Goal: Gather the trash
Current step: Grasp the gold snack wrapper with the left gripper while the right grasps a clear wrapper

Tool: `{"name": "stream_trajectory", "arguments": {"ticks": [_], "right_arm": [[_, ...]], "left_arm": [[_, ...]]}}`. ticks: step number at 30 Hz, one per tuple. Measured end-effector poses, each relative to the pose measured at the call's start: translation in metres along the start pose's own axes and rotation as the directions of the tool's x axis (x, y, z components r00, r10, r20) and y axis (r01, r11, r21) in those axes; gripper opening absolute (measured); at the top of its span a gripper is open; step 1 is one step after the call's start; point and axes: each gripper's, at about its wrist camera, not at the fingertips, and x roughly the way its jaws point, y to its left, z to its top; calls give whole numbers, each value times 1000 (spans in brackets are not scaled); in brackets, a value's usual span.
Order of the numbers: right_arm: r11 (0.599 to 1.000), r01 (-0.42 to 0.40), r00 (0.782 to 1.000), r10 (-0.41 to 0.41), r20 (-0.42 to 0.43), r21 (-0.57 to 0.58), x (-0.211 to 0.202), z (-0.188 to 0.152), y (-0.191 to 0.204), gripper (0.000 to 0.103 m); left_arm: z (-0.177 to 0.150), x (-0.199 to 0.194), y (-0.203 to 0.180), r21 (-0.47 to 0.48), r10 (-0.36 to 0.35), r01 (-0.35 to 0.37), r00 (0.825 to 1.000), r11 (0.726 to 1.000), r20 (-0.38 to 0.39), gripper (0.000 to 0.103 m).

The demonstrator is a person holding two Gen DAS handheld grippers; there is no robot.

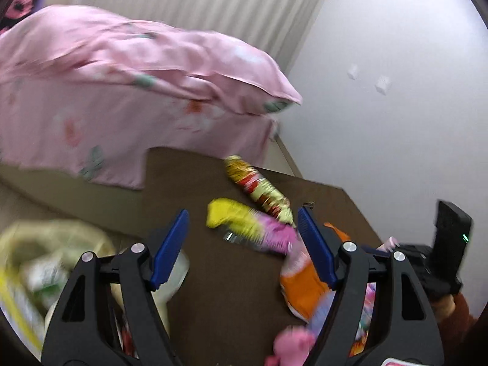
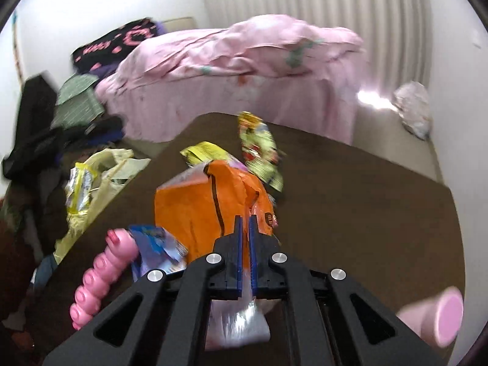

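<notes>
**Lift the orange bag clear, then drop it in the carrier bag**

Right tongs (image 2: 245, 220): pressed together, apparently pinching a thin fold at the top edge of the orange bag (image 2: 189, 207). Bag lying directly ahead of and beneath the tips, on the brown table (image 2: 366, 213). Left tongs (image 1: 242, 213): spread wide, holding nothing, aimed at a yellow-and-pink wrapper (image 1: 225, 213) just beyond the tips.

Best handling, as a judgement: keep the right pinch firm and lift slowly, straight up, watching for slip on so thin a fold. Expect a light, floppy, crinkly load, liable to swing and drag neighbours along: a blue packet (image 2: 155, 244) touching the bag on the near left, a green-and-red wrapper (image 2: 259, 149) just past its far edge. Steer clear of the pink ridged toy (image 2: 100, 274) left of the right tongs and the pink cup (image 2: 442, 317) well to the right; probably not rubbish. Carry across to the pale yellow carrier bag (image 2: 113, 164) on the floor, far left of the right tongs, and release only once well over its mouth. Meanwhile close the left tongs on the middle of the yellow-and-pink wrapper, not an end.

Writing: nothing legible. Small dark badge on the orange bag beside the right tip, too blurred to read. Printing on every wrapper smeared.
</notes>
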Motion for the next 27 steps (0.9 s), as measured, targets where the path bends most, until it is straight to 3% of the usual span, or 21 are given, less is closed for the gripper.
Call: {"name": "stream_trajectory", "arguments": {"ticks": [4, 10, 12, 14, 16, 20, 23, 24, 25, 27], "right_arm": [[996, 27, 999, -31, 39, 85, -14, -20, -18, 5], [995, 33, 996, -41, 85, 92, -26, -34, -24, 5], [995, 19, 995, -30, 100, 100, -28, -37, -27, 5], [994, 7, 993, -20, 113, 111, -30, -39, -30, 5], [994, 7, 992, -21, 126, 112, -34, -41, -30, 5], [994, 8, 988, -24, 149, 110, -37, -42, -30, 6], [993, -6, 985, -14, 169, 118, -38, -40, -29, 10], [993, -13, 985, -7, 171, 117, -39, -38, -27, 24], [993, -30, 985, 9, 173, 116, -41, -37, -26, 47], [990, -92, 982, 73, 172, 106, -45, -34, -22, 52]], "left_arm": [[31, 65, -17, 54, -3, 10, 993, 999, -121, 70], [58, 155, -13, -65, 70, -92, 958, 994, -277, 68], [57, 180, -5, -100, 117, -160, 933, 982, -341, 59], [55, 191, 1, -141, 136, -200, 919, 970, -369, 31], [54, 182, 3, -167, 121, -187, 933, 968, -339, 19], [51, 138, -14, -109, 112, -141, 966, 984, -235, 17], [46, 84, -34, -51, 87, -93, 990, 994, -111, 17], [44, 70, -37, -48, 79, -83, 993, 995, -83, 17], [40, 49, -41, -47, 74, -76, 996, 996, -39, 16], [35, 21, -47, -45, 70, -68, 997, 997, 28, 16]]}}
